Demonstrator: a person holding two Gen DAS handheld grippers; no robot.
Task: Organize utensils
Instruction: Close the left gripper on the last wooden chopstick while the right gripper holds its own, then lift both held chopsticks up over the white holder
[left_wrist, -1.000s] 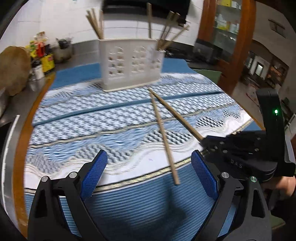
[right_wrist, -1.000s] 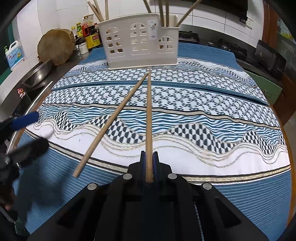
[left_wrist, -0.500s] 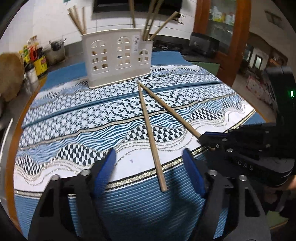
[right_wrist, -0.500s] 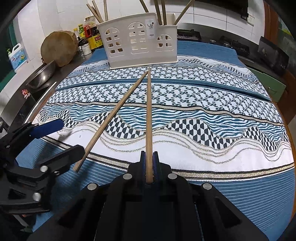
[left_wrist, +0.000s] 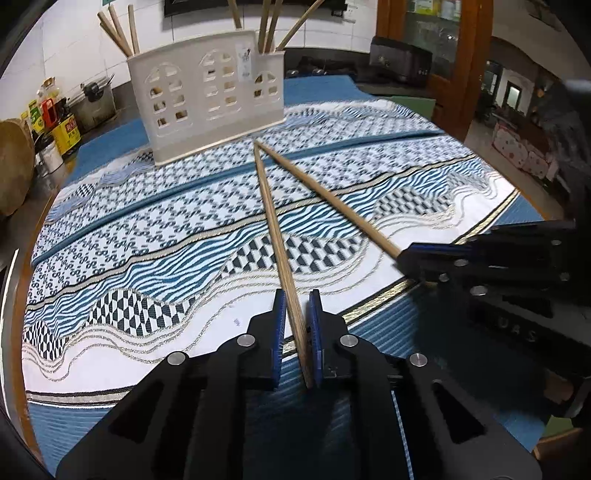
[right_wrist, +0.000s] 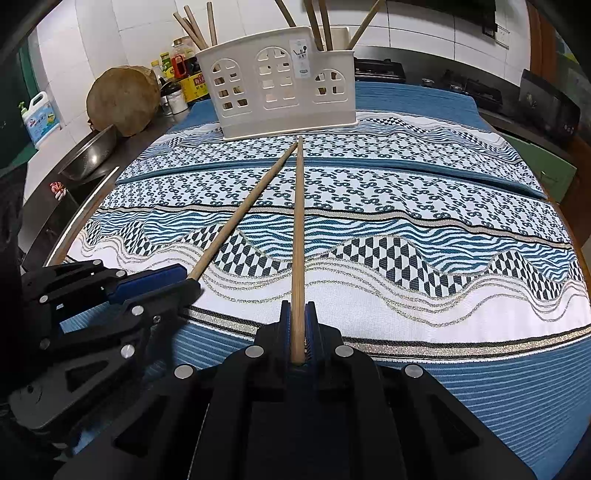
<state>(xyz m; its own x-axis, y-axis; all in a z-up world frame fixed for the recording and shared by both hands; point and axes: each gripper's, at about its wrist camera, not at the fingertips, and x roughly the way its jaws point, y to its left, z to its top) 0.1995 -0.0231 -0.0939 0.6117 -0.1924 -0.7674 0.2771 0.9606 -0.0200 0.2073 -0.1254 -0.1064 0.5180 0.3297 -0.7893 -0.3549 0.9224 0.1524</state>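
Two wooden chopsticks lie in a V on the patterned cloth (left_wrist: 147, 236), tips meeting in front of the white utensil holder (left_wrist: 207, 99) (right_wrist: 280, 85), which has several chopsticks standing in it. My left gripper (left_wrist: 295, 295) (right_wrist: 184, 277) straddles the near end of the left chopstick (left_wrist: 273, 221) (right_wrist: 240, 210). Its jaws are closing, with the stick against the right pad and a thin gap at the left pad. My right gripper (right_wrist: 297, 306) (left_wrist: 402, 254) is shut on the near end of the right chopstick (right_wrist: 298, 221) (left_wrist: 325, 192).
A round wooden chopping block (right_wrist: 123, 99), sauce bottles (right_wrist: 184, 70), a metal bowl (right_wrist: 88, 155) and a detergent bottle (right_wrist: 38, 118) crowd the counter at the left. A stove (right_wrist: 461, 90) runs behind the cloth at the right.
My left gripper slid forward and down over the left chopstick's near end, and its wide-open jaws closed in around the stick. The right gripper kept still, holding its chopstick.
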